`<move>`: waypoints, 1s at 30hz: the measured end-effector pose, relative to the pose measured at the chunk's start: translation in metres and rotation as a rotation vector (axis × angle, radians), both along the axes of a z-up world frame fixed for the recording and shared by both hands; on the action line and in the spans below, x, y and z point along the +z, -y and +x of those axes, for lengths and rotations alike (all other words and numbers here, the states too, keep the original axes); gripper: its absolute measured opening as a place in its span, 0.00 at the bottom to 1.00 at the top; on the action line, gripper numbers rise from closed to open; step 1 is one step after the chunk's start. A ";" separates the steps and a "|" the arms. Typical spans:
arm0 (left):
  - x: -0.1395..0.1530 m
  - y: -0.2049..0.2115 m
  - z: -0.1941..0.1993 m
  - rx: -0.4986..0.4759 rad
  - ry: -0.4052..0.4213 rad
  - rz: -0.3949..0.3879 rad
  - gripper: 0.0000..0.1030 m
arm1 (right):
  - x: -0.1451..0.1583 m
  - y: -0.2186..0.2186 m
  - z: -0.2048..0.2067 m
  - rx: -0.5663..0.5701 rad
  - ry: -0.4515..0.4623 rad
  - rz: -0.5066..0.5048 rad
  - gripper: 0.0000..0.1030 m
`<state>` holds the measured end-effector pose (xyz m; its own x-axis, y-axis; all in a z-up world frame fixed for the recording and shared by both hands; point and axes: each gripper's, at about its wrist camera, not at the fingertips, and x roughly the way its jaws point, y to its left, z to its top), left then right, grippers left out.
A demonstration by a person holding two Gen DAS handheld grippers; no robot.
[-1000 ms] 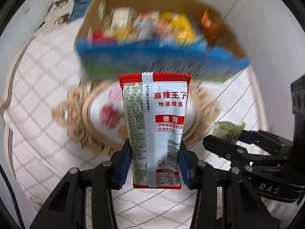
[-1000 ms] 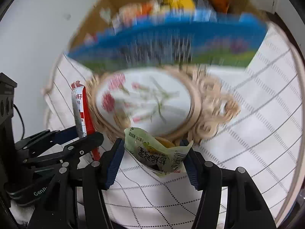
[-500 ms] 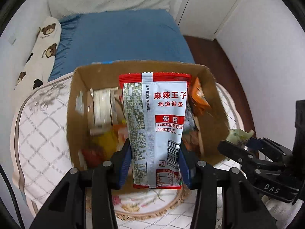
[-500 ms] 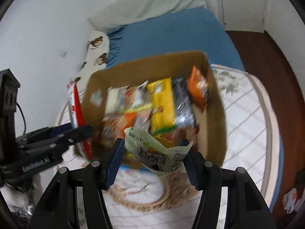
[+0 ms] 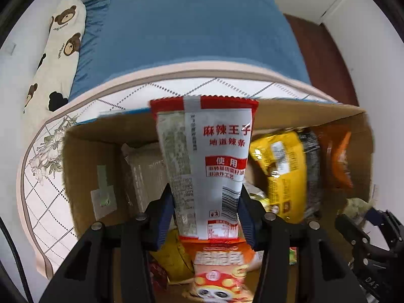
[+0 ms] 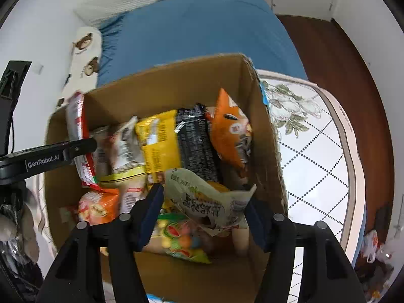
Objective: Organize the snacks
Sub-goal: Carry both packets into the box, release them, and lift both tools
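My left gripper point(image 5: 205, 217) is shut on a red and white spicy-strip packet point(image 5: 207, 166), held upright over the open cardboard box point(image 5: 83, 156); that packet also shows in the right wrist view point(image 6: 79, 131). My right gripper point(image 6: 203, 212) is shut on a pale green snack packet point(image 6: 202, 197), over the box's point(image 6: 267, 136) right half. The box holds several snacks: a yellow bag point(image 6: 159, 141), a black pack point(image 6: 195, 144), an orange bag point(image 6: 231, 131).
The box stands on a white quilted round table point(image 6: 318, 156) with a beige rim. A blue bed point(image 5: 189, 25) and a bear-print pillow point(image 5: 55, 53) lie beyond. Wooden floor point(image 6: 335, 55) is at the right.
Both grippers have risen from the table surface and moved forward over the box, each still holding its packet. The box interior now fills both views.
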<state>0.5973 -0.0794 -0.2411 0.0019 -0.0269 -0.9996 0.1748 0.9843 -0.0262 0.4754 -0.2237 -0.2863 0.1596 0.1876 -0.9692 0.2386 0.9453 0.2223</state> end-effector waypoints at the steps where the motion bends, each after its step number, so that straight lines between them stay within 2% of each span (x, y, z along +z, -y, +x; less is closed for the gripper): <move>1: -0.004 0.000 0.001 0.000 0.002 0.016 0.49 | -0.004 0.000 0.002 -0.002 -0.014 -0.010 0.88; 2: -0.008 0.000 0.005 -0.003 0.003 0.025 0.54 | -0.008 0.000 0.004 0.003 -0.019 -0.021 0.98; 4: -0.015 -0.001 0.005 -0.002 0.003 0.024 0.83 | -0.013 -0.003 0.006 0.009 -0.028 -0.040 0.98; 8: -0.016 -0.003 0.002 0.009 0.012 -0.006 0.88 | -0.019 -0.012 0.008 0.028 -0.033 -0.081 0.98; 9: -0.015 -0.003 0.000 0.009 0.021 -0.008 0.92 | -0.020 -0.013 0.009 0.027 -0.035 -0.082 0.98; 19: 0.006 -0.014 -0.037 0.056 0.098 -0.030 0.93 | -0.013 -0.021 0.001 0.037 -0.005 -0.101 0.98; 30: 0.062 -0.028 -0.091 0.091 0.261 -0.053 0.93 | 0.038 -0.038 -0.036 0.072 0.131 -0.140 0.98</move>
